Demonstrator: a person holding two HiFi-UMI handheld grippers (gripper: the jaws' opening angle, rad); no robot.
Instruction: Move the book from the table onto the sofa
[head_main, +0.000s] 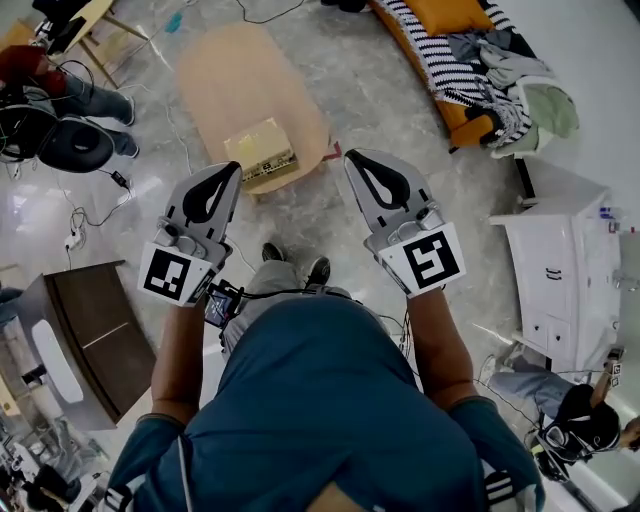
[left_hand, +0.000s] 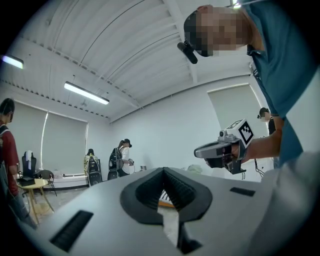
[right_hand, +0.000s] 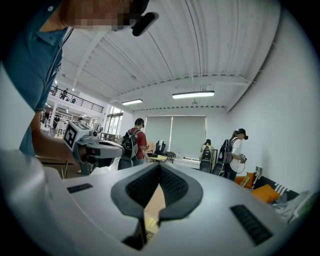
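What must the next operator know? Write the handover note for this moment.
Left tool: shut, empty, short of the table.
Right tool: shut, empty, level with the left one.
Book: lies on the table's near end, neither tool touching it.
Sofa: upper right in the head view, strewn with clothes.
Done: nothing yet.
Left: open, grip the book, carry it to the sofa.
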